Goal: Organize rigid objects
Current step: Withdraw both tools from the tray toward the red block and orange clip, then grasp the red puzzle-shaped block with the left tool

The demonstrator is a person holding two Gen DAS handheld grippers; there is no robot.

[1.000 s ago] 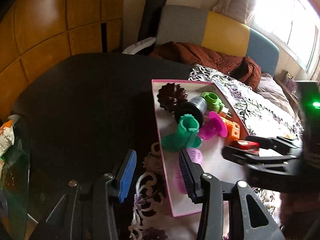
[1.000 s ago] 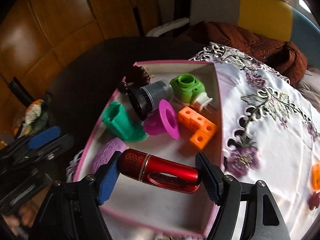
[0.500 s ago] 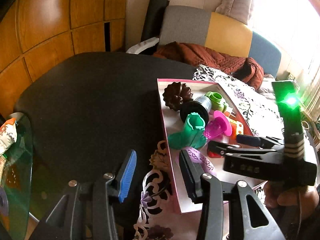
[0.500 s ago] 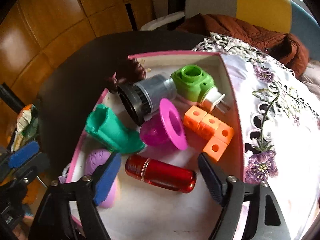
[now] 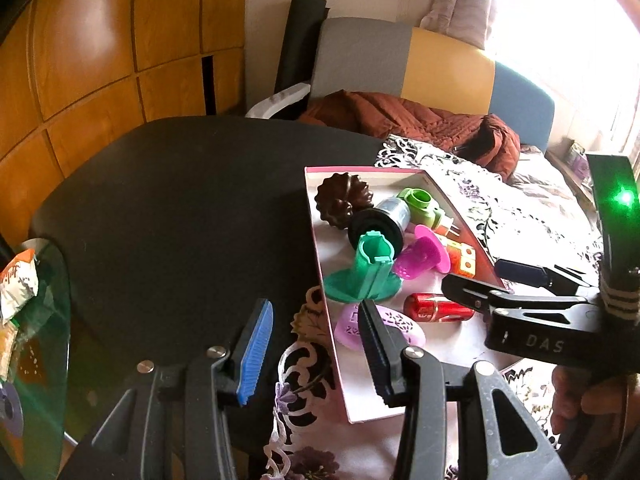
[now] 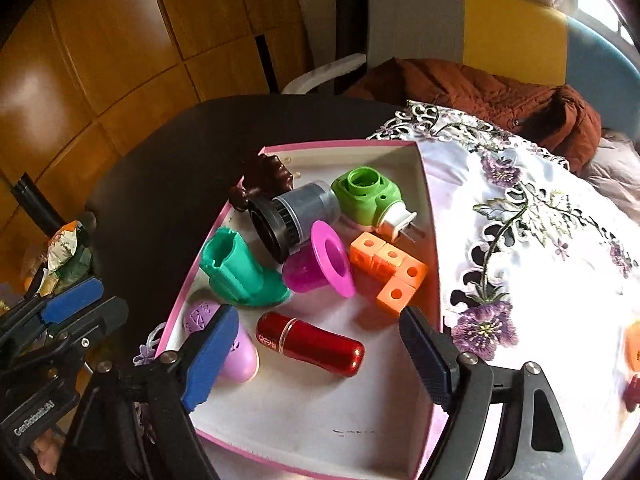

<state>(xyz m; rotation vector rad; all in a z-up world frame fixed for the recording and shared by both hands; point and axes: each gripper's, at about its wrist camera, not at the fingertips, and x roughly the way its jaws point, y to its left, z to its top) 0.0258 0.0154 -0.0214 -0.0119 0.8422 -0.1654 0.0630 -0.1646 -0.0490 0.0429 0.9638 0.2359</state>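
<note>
A white box with a pink rim (image 6: 320, 420) holds a red metal cylinder (image 6: 310, 344), a teal piece (image 6: 236, 272), a magenta funnel (image 6: 320, 264), an orange cube block (image 6: 390, 268), a green plug (image 6: 368, 196), a grey-black cylinder (image 6: 292, 216), a brown fluted mould (image 6: 264, 176) and a lilac oval (image 6: 240, 356). My right gripper (image 6: 316, 352) hangs open above the red cylinder (image 5: 438, 308) without touching it. Left of the box, my left gripper (image 5: 316, 344) is open a little over the box's near left rim, with nothing between its pads.
The box straddles a black round table (image 5: 180, 208) and a white floral cloth (image 6: 520, 240). An orange object (image 6: 632, 344) shows at the cloth's right edge. A glass side table with a snack packet (image 5: 18, 284) stands at the left. A brown jacket (image 6: 500, 92) lies on the sofa behind.
The right gripper let go of the red cylinder, which now lies on the box floor. Its jaws widened and it drew back a little. The left gripper stayed put.
</note>
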